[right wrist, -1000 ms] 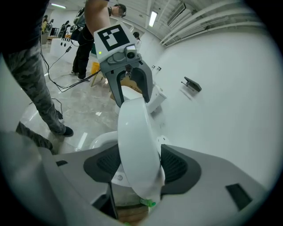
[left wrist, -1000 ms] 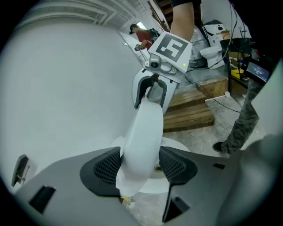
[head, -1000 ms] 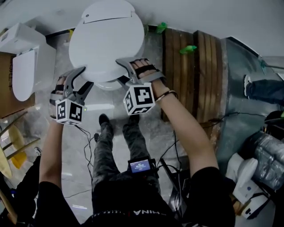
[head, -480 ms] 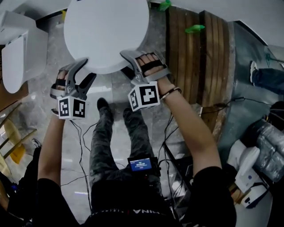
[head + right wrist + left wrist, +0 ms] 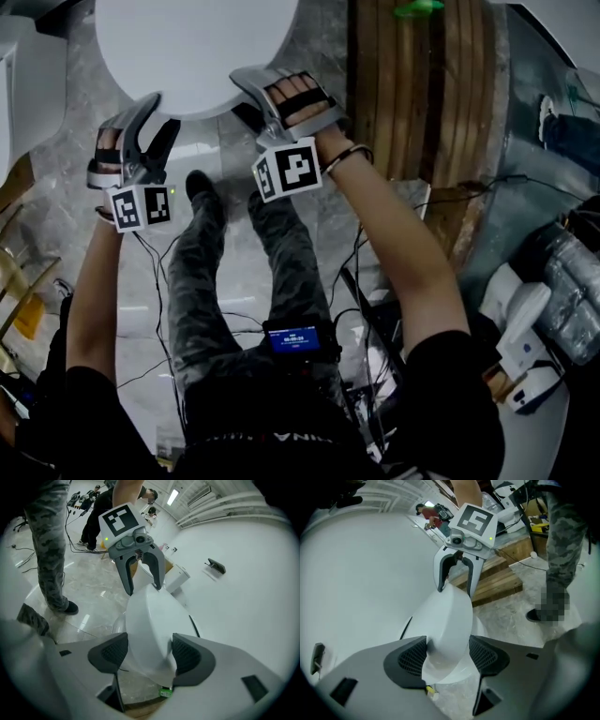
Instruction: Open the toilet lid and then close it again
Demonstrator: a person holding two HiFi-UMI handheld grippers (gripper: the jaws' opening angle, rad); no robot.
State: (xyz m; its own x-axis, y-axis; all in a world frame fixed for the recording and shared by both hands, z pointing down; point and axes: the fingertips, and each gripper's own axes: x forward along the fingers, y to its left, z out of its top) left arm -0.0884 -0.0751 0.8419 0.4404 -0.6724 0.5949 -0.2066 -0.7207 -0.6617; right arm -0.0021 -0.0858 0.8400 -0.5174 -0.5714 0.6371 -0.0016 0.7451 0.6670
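Since the earlier frames the toilet lid (image 5: pixel 187 47) has been brought lower, both grippers having descended with it. The lid is found just left of the wooden platform (image 5: pixel 422 112). Its near rim is clamped between the pads of the left gripper (image 5: pixel 161 112), farther from the platform, and of the right gripper (image 5: pixel 239 92), nearer it. Both pairs of jaws are spread wide on the rim, the right pair having just opened slightly.

You wear a black short-sleeved top (image 5: pixel 441 375), camouflage trousers (image 5: pixel 202 281), a dark shoe (image 5: pixel 198 183) and a wrist bracelet (image 5: pixel 339 159), with a small blue-lit screen (image 5: pixel 293 338) at your waist and thin black cables (image 5: pixel 156 272), while your grey left gripper (image 5: pixel 161 112) and right gripper (image 5: pixel 242 92) each carry a black-and-white marker cube (image 5: pixel 141 206).
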